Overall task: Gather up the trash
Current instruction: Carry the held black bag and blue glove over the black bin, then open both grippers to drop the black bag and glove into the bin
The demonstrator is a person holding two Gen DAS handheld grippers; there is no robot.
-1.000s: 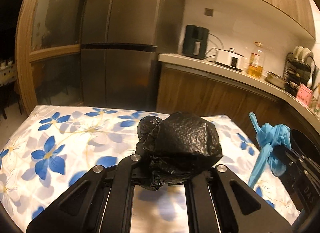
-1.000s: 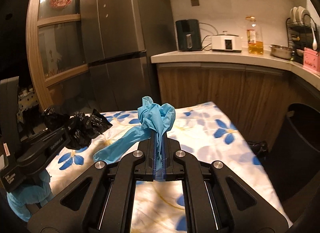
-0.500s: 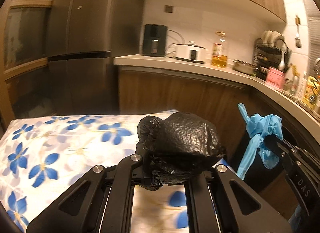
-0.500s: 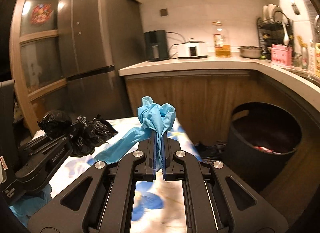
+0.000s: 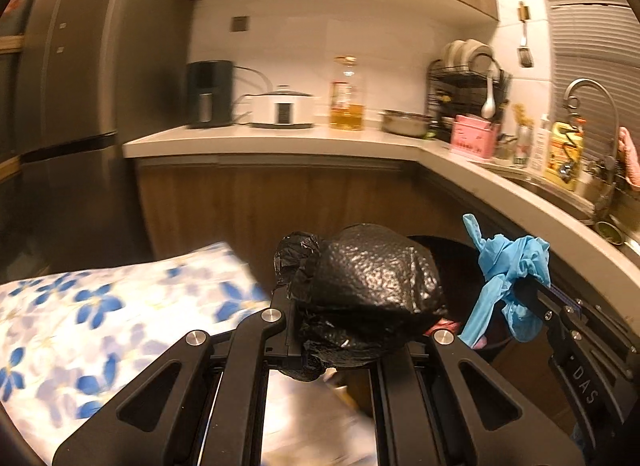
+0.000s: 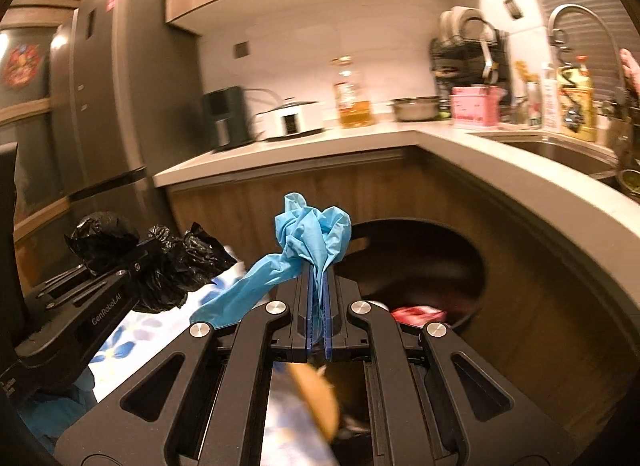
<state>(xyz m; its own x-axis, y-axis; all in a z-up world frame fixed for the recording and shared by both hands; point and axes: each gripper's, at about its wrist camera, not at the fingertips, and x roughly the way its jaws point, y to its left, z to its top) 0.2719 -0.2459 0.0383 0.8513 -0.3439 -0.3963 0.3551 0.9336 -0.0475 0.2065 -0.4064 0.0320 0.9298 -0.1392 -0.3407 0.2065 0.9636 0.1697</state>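
My left gripper [image 5: 316, 306] is shut on a crumpled black plastic bag [image 5: 372, 290], which bulges over its fingertips. In the right wrist view the same left gripper [image 6: 140, 254] and black bag [image 6: 180, 262] show at the left. My right gripper [image 6: 318, 270] is shut on a bunched blue glove [image 6: 312, 234] whose loose end hangs left. The left wrist view shows that blue glove [image 5: 508, 262] in the right gripper [image 5: 524, 286] at its right. A dark round trash bin [image 6: 460, 250] stands just beyond, under the counter curve, with red scraps [image 6: 416, 314] inside. The trash bin [image 5: 492, 342] is mostly hidden behind the bag.
The table with the blue-flower cloth [image 5: 100, 314] lies low at the left. A grey counter [image 6: 500, 161] wraps around the bin, carrying a cooker [image 5: 284, 109], an oil bottle [image 5: 347, 97], a dish rack [image 5: 468, 77] and a sink faucet [image 6: 568, 25]. A tall dark fridge [image 6: 116, 97] stands left.
Both grippers swung right off the flowered table toward the counter corner, still shut on their loads. The trash bin has come into view close ahead; the fridge slid to the left.
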